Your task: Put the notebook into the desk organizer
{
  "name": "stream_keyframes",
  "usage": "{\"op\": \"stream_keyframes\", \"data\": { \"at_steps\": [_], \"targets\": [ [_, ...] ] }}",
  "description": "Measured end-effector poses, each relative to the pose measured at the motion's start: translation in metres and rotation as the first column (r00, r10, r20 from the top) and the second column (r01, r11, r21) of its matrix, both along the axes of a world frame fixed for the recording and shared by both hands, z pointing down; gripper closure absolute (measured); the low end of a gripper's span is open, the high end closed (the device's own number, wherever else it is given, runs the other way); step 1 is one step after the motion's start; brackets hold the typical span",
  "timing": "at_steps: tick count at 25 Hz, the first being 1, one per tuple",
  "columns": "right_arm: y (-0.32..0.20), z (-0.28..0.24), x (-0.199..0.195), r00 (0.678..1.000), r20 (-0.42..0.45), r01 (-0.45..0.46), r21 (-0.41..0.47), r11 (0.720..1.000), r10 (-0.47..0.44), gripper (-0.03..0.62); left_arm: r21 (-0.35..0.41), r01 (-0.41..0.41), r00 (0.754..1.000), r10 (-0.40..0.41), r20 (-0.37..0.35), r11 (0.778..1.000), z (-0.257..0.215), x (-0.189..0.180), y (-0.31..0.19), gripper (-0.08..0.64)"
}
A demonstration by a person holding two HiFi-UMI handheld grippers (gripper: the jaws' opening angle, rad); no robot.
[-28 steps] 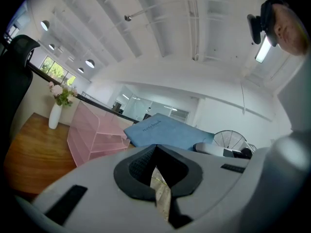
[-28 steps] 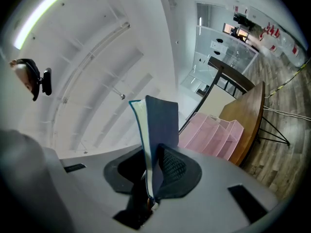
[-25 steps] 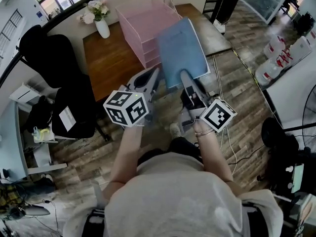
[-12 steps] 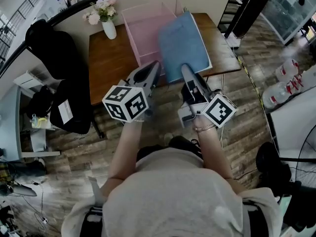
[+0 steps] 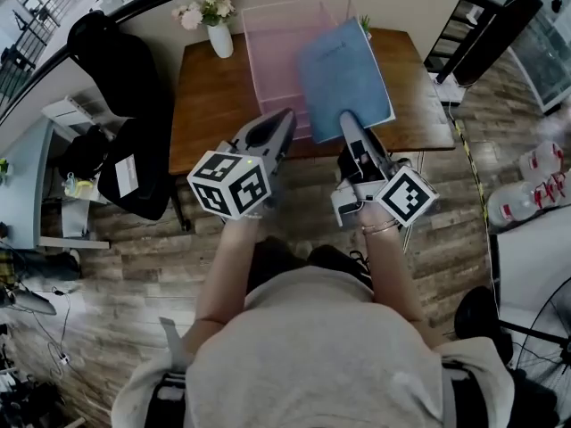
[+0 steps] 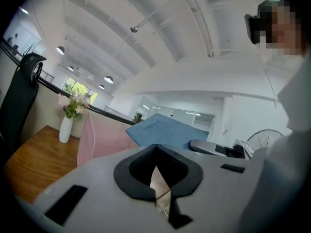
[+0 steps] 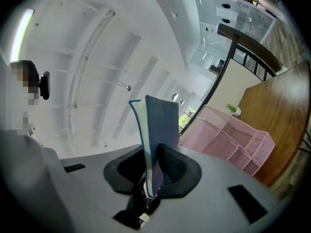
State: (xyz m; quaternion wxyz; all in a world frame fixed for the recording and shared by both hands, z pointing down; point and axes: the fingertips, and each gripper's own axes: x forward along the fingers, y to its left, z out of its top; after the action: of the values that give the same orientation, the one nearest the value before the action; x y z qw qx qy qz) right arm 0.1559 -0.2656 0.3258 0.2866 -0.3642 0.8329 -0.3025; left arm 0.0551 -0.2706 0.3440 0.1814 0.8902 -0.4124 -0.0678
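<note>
A blue notebook (image 5: pixel 343 78) stands up on edge between the jaws of my right gripper (image 5: pixel 350 125), which is shut on its lower edge. In the right gripper view the notebook (image 7: pixel 158 130) rises straight out of the pads, with the right gripper (image 7: pixel 153 171) clamped on it. The pink mesh desk organizer (image 5: pixel 278 52) stands on the wooden desk (image 5: pixel 210 96), just behind and left of the notebook. My left gripper (image 5: pixel 282 123) hovers beside the right one over the desk's front edge, shut and holding nothing. The left gripper view shows the notebook (image 6: pixel 165 130) and organizer (image 6: pixel 99 140) ahead.
A white vase of flowers (image 5: pixel 219 34) stands at the desk's back left corner. A black office chair (image 5: pixel 125 87) sits left of the desk. A small green plant (image 7: pixel 233 109) is behind the organizer. Water bottles (image 5: pixel 540 172) stand on the floor at the right.
The desk and organizer have slid lower and nearer in the head view as the person closes in. The notebook stays gripped in the right gripper; both grippers keep their pose.
</note>
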Motion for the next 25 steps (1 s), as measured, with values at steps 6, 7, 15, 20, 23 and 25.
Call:
{"op": "stream_keyframes", "data": {
  "at_steps": [6,7,15,20,23,25],
  "targets": [
    [-0.010,0.014,0.003,1.000,-0.001,0.009,-0.036,0.999,-0.009,0.515,-0.013,0.034,0.999,-0.034,0.004,0.999,0.005,-0.007,-0.010,0.548],
    [-0.012,0.013,0.002,1.000,0.003,0.013,-0.034,0.999,-0.012,0.515,-0.015,0.037,0.999,-0.036,0.005,0.999,0.006,-0.007,-0.012,0.548],
    [-0.025,0.013,-0.008,1.000,0.005,0.001,-0.032,0.999,-0.001,0.515,-0.028,0.014,1.000,-0.014,0.008,1.000,0.010,-0.012,-0.028,0.548],
    [-0.035,0.004,-0.018,1.000,0.011,-0.011,-0.022,1.000,0.011,0.515,-0.024,-0.017,1.000,0.017,0.003,1.000,0.002,-0.014,-0.040,0.548],
    [-0.039,0.002,-0.022,1.000,0.006,-0.016,-0.020,1.000,0.017,0.515,-0.026,-0.026,1.000,0.026,0.003,0.999,0.000,-0.017,-0.044,0.548],
    [-0.042,0.001,-0.025,1.000,-0.002,-0.021,-0.017,1.000,0.021,0.515,-0.031,-0.033,0.999,0.033,0.003,0.999,0.002,-0.018,-0.045,0.548]
  ]
}}
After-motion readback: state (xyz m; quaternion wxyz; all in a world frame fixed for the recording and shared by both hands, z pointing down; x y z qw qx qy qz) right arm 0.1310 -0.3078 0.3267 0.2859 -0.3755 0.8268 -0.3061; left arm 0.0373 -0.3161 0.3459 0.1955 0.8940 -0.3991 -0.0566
